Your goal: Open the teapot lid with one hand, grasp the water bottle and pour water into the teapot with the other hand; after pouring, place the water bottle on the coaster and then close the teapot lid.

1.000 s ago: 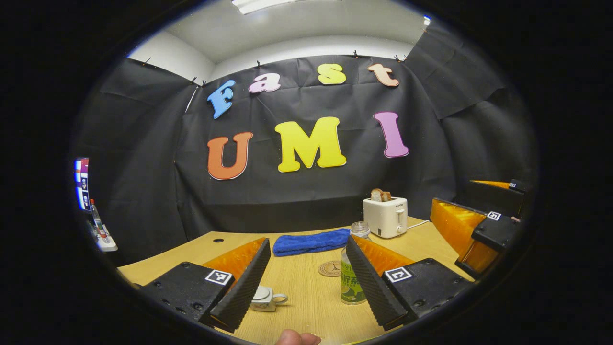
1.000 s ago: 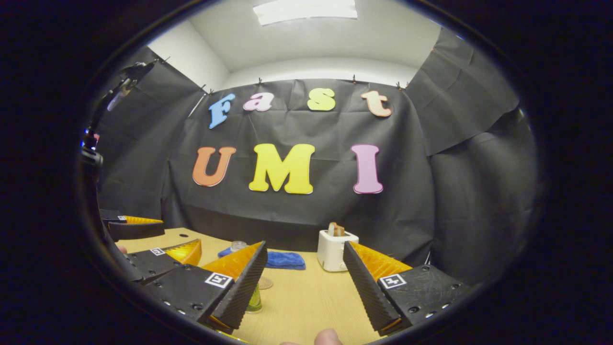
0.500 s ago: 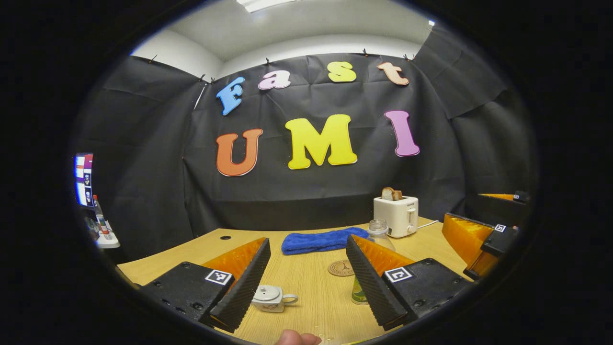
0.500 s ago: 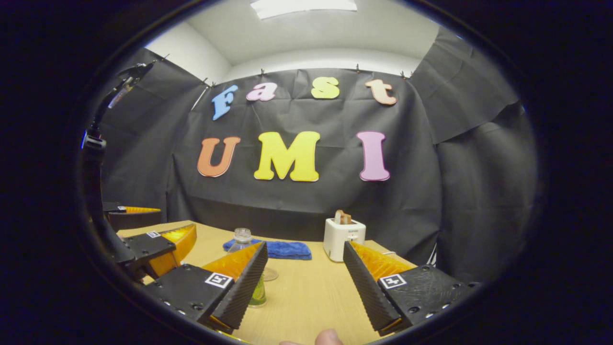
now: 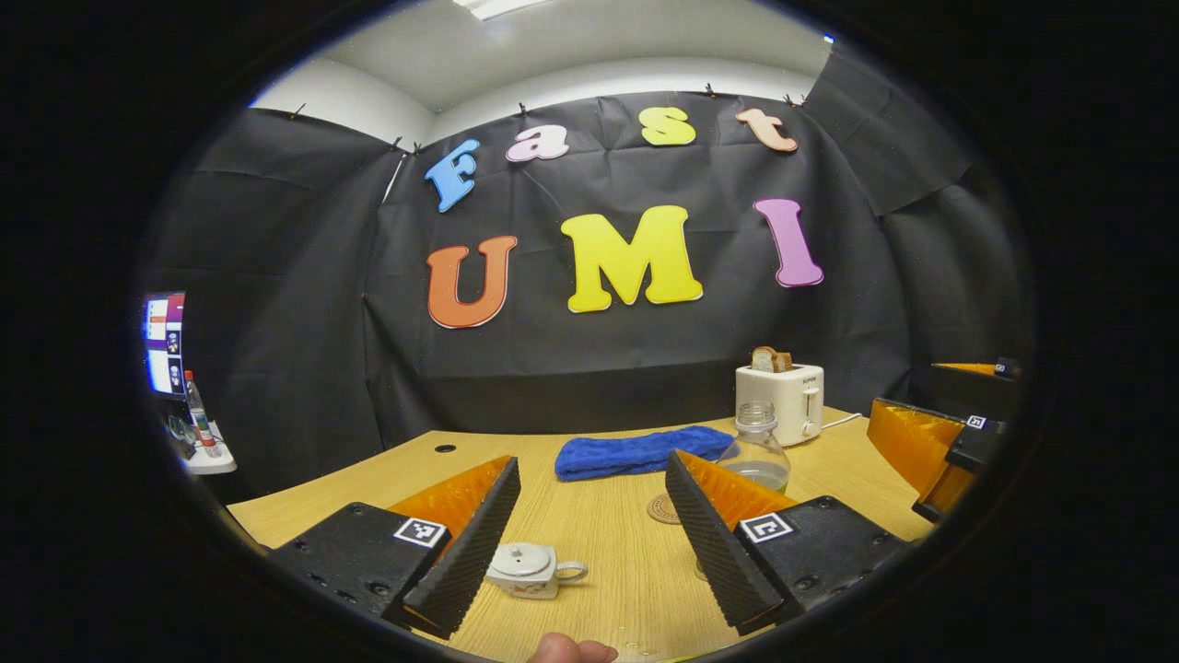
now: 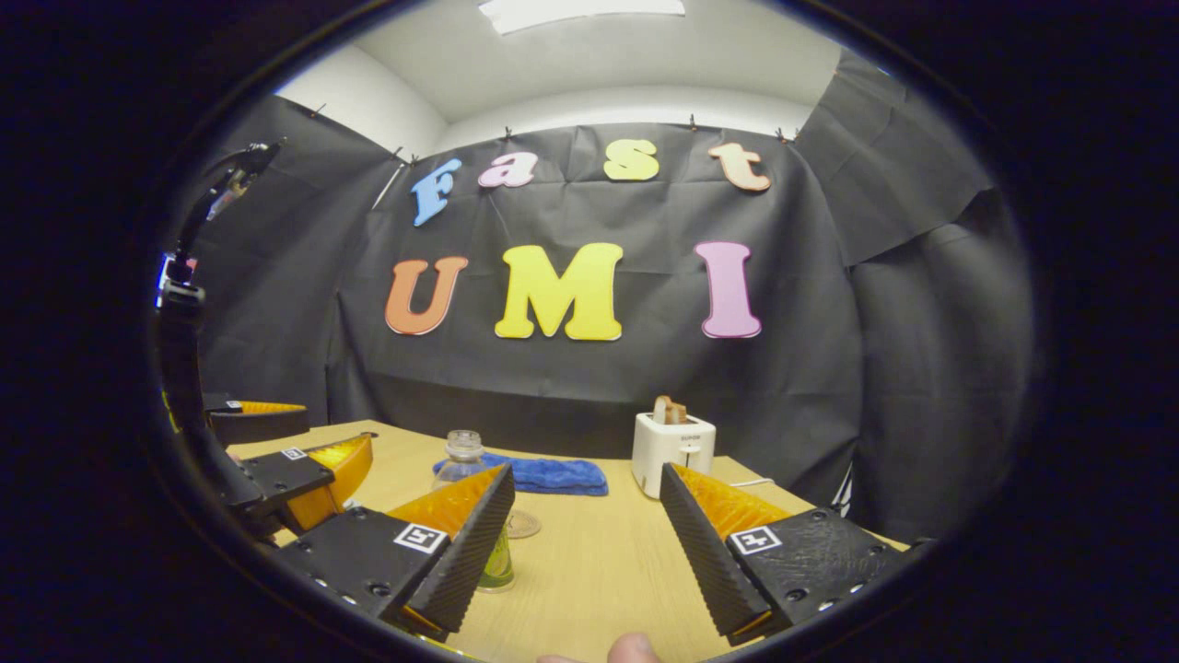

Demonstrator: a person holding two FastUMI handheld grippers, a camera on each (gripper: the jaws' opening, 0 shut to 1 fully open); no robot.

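While both claws gape wide, water bottle (image 5: 757, 448) stands between blue towel (image 5: 636, 452) and toaster (image 5: 779, 402).

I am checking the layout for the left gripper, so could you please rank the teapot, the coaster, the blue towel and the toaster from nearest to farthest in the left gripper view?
1. Teapot, by its left finger.
2. Coaster, mid-table, by the right finger.
3. Blue towel, behind the coaster.
4. Toaster, back right by the wall.

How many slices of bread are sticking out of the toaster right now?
2, side by side in the top of the white toaster, which stands at the far edge of the table by the black cloth wall, past the blue towel. Any others down in the slots would be hidden.
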